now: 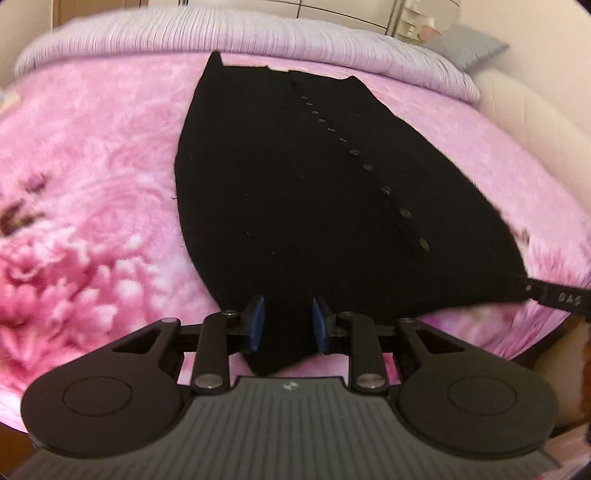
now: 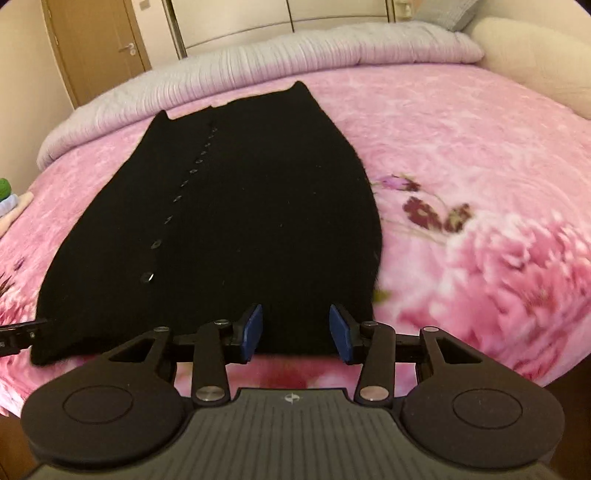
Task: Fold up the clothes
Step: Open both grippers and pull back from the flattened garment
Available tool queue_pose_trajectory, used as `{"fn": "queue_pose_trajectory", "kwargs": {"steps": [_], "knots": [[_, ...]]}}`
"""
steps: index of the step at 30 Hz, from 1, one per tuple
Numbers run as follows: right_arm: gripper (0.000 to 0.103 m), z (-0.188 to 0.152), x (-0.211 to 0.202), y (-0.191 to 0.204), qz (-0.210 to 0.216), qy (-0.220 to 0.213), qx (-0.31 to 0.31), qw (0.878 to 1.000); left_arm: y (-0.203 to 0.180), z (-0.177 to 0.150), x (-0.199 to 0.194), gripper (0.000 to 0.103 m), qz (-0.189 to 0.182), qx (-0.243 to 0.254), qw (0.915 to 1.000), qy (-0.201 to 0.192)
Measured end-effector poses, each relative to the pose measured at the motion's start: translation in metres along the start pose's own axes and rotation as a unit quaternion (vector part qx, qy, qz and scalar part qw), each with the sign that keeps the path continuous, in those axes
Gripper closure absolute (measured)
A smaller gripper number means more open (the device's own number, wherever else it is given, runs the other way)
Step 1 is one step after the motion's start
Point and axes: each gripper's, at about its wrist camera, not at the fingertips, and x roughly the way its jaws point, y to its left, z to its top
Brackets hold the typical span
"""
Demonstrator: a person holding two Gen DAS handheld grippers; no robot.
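Both grippers, left (image 1: 288,325) and right (image 2: 295,332), unclenched over black garment (image 1: 295,184) hem on pink blanket (image 1: 92,184)

Both cameras ride low on hand-held grippers at the near edge of the bed, tilted down and looking along the fingers toward the far end. The left wrist view sits close over the near left part of the flat black buttoned knit garment (image 1: 280,192). The right wrist view sits over its near right part (image 2: 236,221). Both share that garment, the pink floral fleece blanket (image 1: 92,192) (image 2: 461,147) and the rolled lilac ribbed duvet (image 1: 229,33) (image 2: 280,55) beyond.
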Motion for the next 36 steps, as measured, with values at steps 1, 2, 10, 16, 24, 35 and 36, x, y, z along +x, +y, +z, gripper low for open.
{"fn": "queue_pose_trajectory", "kwargs": {"steps": [1, 2, 10, 16, 24, 35, 36], "knots": [[0.058, -0.002, -0.006, 0.001, -0.002, 0.007, 0.004, 1.000, -0.004, 0.000, -0.007, 0.079, 0.004, 0.002, 1.0000, 0.004], [0.056, -0.004, -0.011, 0.001, -0.005, 0.014, 0.009, 1.000, -0.010, 0.002, -0.015, 0.076, 0.005, 0.005, 1.0000, 0.004], [0.020, 0.014, -0.089, 0.026, 0.002, -0.062, -0.016, 0.998, -0.060, 0.016, -0.069, 0.060, 0.023, 0.056, 0.9974, -0.039], [0.015, 0.003, -0.095, 0.026, -0.001, -0.043, -0.013, 0.999, -0.075, 0.001, -0.074, 0.055, 0.049, 0.062, 0.9967, -0.018], [0.015, -0.007, -0.104, 0.026, -0.011, -0.041, 0.006, 0.999, -0.082, -0.003, -0.082, 0.046, 0.068, 0.071, 0.9948, -0.026], [0.015, -0.010, -0.109, 0.027, -0.013, -0.045, 0.004, 0.999, -0.080, -0.002, -0.084, 0.042, 0.082, 0.069, 0.9933, -0.042], [0.015, -0.011, -0.109, 0.027, -0.012, -0.045, 0.003, 0.999, -0.081, -0.002, -0.084, 0.042, 0.082, 0.069, 0.9933, -0.043]]}}
